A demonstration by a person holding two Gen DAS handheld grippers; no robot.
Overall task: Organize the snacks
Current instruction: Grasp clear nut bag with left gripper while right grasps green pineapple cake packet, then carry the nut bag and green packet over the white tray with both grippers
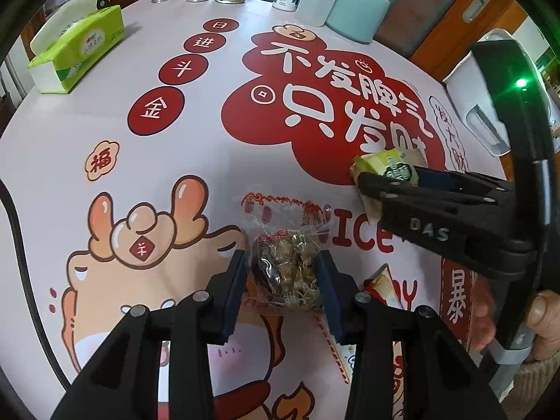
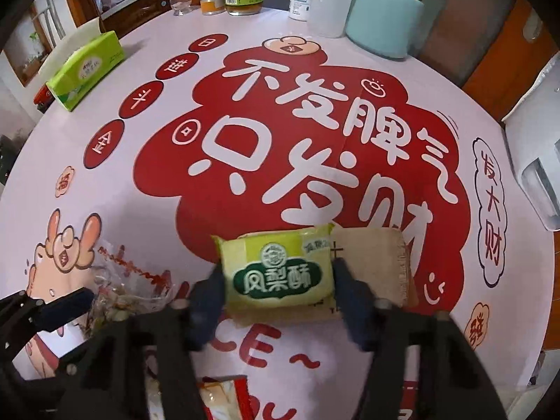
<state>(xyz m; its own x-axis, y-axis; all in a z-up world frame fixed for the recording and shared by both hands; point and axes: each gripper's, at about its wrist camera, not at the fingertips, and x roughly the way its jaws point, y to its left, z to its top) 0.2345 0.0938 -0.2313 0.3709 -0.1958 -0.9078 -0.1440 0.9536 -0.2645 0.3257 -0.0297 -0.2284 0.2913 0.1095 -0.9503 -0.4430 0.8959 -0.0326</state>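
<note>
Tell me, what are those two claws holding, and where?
Left gripper: clear-wrapped snack, clamped across its lumpy middle. Right gripper: yellow-green pastry packet, jaws at its two short ends.

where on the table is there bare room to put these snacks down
Free: the wide middle of the table, between the tissue box on the left and the kettle on the right. Crowded: the far edge with bottles and the near edge around the snack packets.

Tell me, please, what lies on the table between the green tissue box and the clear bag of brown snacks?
Nothing: the left wrist view shows only bare printed tablecloth between the green tissue box and the clear bag of brown snacks.
</note>
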